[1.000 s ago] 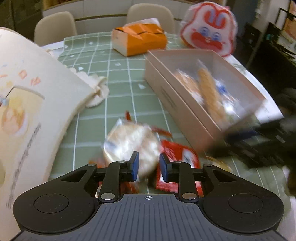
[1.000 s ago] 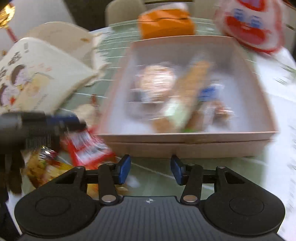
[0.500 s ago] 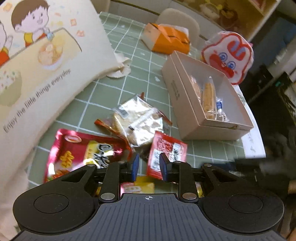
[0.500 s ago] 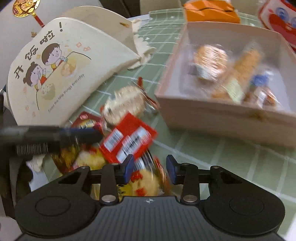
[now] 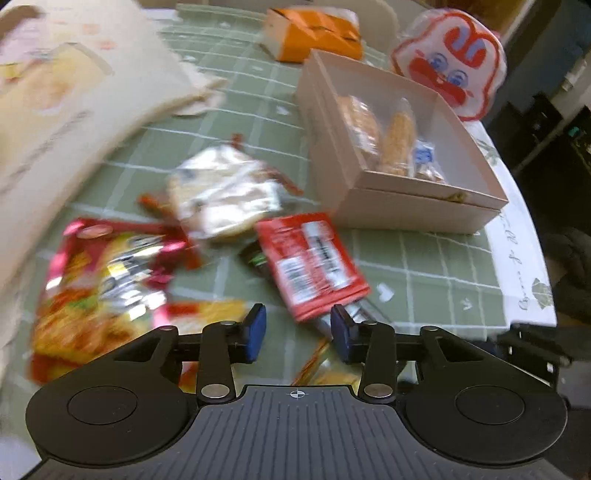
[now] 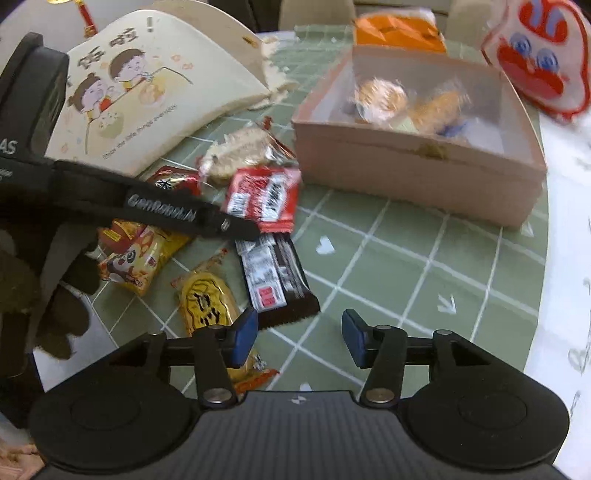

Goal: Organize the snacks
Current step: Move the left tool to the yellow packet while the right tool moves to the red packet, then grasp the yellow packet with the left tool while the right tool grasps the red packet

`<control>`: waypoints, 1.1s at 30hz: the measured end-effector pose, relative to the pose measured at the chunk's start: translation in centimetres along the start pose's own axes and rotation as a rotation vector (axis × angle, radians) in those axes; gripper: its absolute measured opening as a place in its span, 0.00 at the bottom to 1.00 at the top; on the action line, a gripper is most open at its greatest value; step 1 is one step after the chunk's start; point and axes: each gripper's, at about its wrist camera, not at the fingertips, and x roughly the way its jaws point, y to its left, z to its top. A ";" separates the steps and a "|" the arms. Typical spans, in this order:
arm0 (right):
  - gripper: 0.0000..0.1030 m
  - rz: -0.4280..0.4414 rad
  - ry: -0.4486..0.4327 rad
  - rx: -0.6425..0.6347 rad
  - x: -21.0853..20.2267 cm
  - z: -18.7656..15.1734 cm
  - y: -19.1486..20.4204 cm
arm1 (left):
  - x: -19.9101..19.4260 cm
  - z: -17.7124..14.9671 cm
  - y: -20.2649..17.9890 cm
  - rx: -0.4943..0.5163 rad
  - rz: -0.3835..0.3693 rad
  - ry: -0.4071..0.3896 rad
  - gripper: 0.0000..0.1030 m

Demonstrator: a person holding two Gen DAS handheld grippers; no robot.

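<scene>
Several snack packets lie loose on the green checked tablecloth (image 5: 424, 266). A red packet (image 5: 314, 262) lies just ahead of my left gripper (image 5: 297, 330), which is open and empty above it. Beside it are a clear-wrapped rice cracker (image 5: 221, 195) and a red and yellow bag (image 5: 99, 280). The pink box (image 5: 399, 206) at the right holds several wrapped snacks. In the right wrist view my right gripper (image 6: 299, 336) is open and empty near a dark bar (image 6: 273, 277) and a yellow packet (image 6: 207, 299). The left gripper's finger (image 6: 192, 218) hovers by the red packet (image 6: 264, 199).
A cream cartoon-printed bag (image 6: 140, 96) lies at the left. An orange box (image 5: 314, 35) and a red and white rabbit-face pouch (image 5: 450, 62) stand at the back. The pink box (image 6: 417, 170) sits at centre right. The table edge (image 5: 524, 266) runs on the right.
My left gripper has opened wider and moved right, over the red packet. My right gripper has pulled back and risen, jaws a little wider. Both views shifted quickly.
</scene>
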 end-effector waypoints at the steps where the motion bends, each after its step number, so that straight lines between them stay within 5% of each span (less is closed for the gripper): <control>1: 0.49 0.005 -0.003 -0.016 0.2 0.3 0.3 | -0.9 -0.5 0.4 -0.012 0.009 -0.013 0.37; 5: 0.49 0.014 -0.026 -0.054 2.1 1.8 1.5 | -3.7 -1.9 2.0 -0.133 0.022 0.003 0.36; 10: 0.41 -0.027 -0.008 -0.068 3.5 3.4 2.7 | -4.1 -3.6 0.8 -0.155 0.040 0.058 0.36; 20: 0.40 -0.081 -0.004 -0.047 -1.3 -3.3 0.5 | -1.6 -4.5 -3.3 -0.144 0.038 0.086 0.41; 33: 0.87 -0.139 -0.055 -0.043 -2.2 -6.8 1.7 | -1.3 -5.3 -4.7 0.059 0.059 0.048 0.53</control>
